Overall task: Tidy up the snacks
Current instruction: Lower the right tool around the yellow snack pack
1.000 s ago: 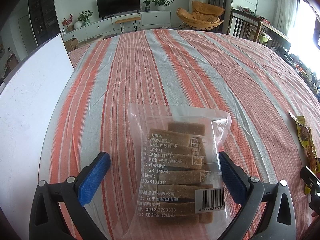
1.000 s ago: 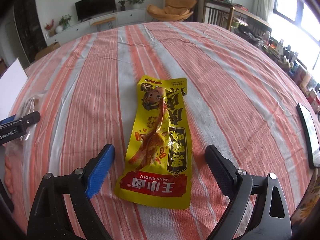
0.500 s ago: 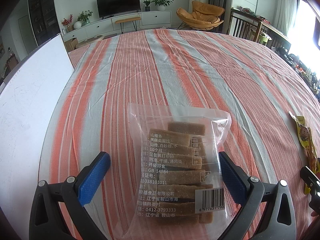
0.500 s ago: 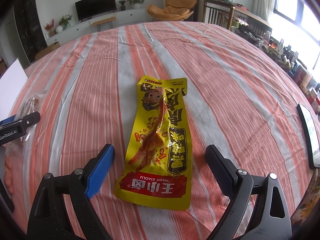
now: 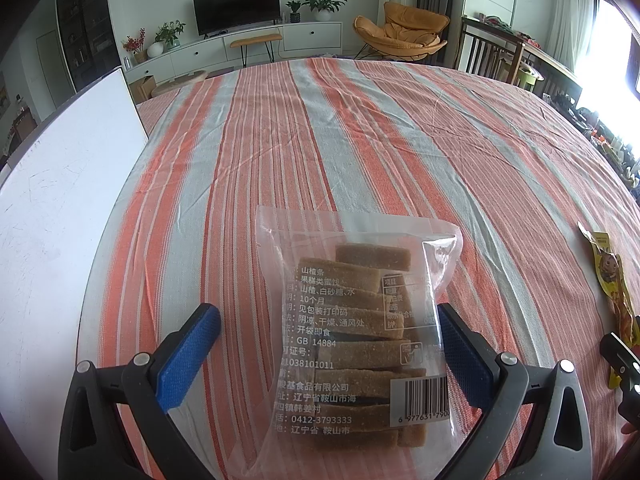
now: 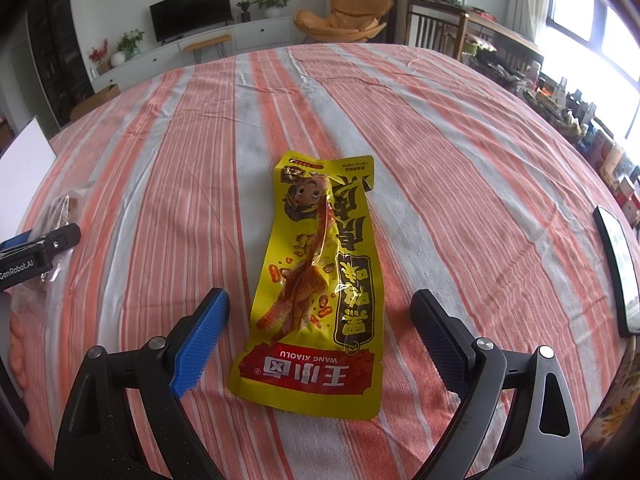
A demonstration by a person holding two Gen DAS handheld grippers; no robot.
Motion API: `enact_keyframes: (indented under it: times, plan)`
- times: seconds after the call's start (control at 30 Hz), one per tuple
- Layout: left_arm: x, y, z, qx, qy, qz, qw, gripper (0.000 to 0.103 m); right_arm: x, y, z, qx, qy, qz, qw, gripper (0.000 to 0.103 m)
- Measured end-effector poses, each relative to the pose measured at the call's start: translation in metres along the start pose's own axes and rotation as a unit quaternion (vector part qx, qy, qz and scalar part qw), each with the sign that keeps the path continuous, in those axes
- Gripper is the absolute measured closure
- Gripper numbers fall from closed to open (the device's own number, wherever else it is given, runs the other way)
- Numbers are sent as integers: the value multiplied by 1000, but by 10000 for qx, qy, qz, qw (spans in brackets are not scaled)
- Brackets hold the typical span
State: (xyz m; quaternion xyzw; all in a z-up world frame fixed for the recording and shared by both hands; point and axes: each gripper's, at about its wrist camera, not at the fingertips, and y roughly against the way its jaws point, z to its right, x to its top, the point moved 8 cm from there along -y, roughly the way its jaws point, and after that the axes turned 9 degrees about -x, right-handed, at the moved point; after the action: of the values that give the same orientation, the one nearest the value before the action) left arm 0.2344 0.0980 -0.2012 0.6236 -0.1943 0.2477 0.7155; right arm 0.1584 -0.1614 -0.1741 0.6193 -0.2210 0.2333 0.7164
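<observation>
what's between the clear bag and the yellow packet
Only bare striped cloth lies between the clear bag and the yellow packet, as the left wrist view shows; the right tool sits near the packet's end.

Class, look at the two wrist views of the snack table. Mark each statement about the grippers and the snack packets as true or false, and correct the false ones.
1. The left gripper is open around a clear bag of brown bars. True.
2. The right gripper is shut on the yellow packet. False: it is open, and the packet lies flat between its fingers.
3. The tablecloth is plain blue. False: it has orange and grey stripes.
4. A white board stands left of the clear bag. True.
</observation>
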Motion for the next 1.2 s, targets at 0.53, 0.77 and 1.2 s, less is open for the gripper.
enact_keyframes:
  times: [0.53, 0.77, 1.2]
  plan:
    - [0, 0, 0, 0, 1, 2, 10000, 0, 0, 1, 1, 2, 2, 1, 10000, 9]
    - [-1, 0, 1, 1, 1, 3, 10000, 0, 0, 0, 1, 4, 2, 2, 10000, 9]
    - [-1, 0, 1, 3, 2, 2, 10000, 0, 11, 12, 66, 773, -1855, 214, 9794, 10]
